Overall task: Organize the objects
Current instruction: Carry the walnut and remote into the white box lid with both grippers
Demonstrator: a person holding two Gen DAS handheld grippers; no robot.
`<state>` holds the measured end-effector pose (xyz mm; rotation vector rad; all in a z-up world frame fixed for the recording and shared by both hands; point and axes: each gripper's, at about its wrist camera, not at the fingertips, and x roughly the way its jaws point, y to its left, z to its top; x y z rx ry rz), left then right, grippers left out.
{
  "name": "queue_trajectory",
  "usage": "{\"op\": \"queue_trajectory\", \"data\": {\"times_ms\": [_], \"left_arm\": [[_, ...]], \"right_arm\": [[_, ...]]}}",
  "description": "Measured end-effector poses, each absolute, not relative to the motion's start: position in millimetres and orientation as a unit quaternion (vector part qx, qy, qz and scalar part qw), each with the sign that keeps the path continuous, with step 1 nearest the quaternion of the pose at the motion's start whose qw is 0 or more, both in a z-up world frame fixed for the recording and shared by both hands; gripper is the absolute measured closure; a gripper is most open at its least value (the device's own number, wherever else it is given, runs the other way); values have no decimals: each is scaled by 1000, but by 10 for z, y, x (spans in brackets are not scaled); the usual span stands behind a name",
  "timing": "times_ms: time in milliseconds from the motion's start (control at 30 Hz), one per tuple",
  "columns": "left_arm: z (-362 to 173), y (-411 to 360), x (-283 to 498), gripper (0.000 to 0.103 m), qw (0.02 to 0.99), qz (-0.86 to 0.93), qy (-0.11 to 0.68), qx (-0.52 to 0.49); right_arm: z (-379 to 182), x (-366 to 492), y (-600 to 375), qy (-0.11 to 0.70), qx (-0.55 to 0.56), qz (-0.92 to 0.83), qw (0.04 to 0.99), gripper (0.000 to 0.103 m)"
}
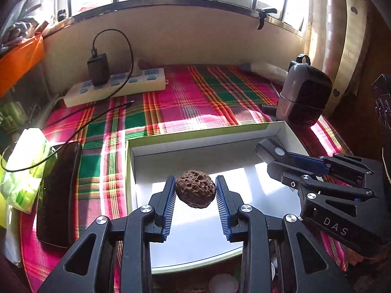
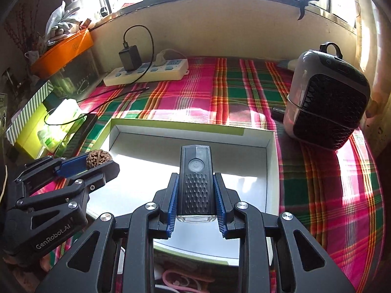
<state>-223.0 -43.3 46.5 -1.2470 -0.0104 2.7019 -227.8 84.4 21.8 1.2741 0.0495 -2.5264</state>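
Note:
A brown pitted walnut (image 1: 195,188) sits between the blue pads of my left gripper (image 1: 195,190), which is shut on it above the white open box (image 1: 207,144). The right wrist view shows the same walnut (image 2: 98,158) in that left gripper (image 2: 97,162) at the box's left side. My right gripper (image 2: 196,195) is shut on a black flashlight (image 2: 196,185) with a round power button, held over the white box (image 2: 190,136). The left wrist view has the flashlight (image 1: 273,152) and right gripper (image 1: 281,157) at the box's right.
A plaid cloth (image 2: 220,92) covers the table. A white power strip (image 1: 114,90) with a black charger and cable lies at the back left. A dark phone (image 1: 58,193) and a green packet (image 1: 27,166) lie left. A small grey heater (image 2: 327,97) stands at the right.

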Motion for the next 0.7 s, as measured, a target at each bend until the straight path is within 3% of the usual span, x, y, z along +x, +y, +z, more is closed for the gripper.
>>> {"op": "queue_trajectory", "data": {"times_ms": [700], "left_arm": [[137, -438, -2700, 73, 75, 888, 6, -453]], "right_arm": [[-8, -2673, 711, 39, 467, -872, 143, 75]]}}
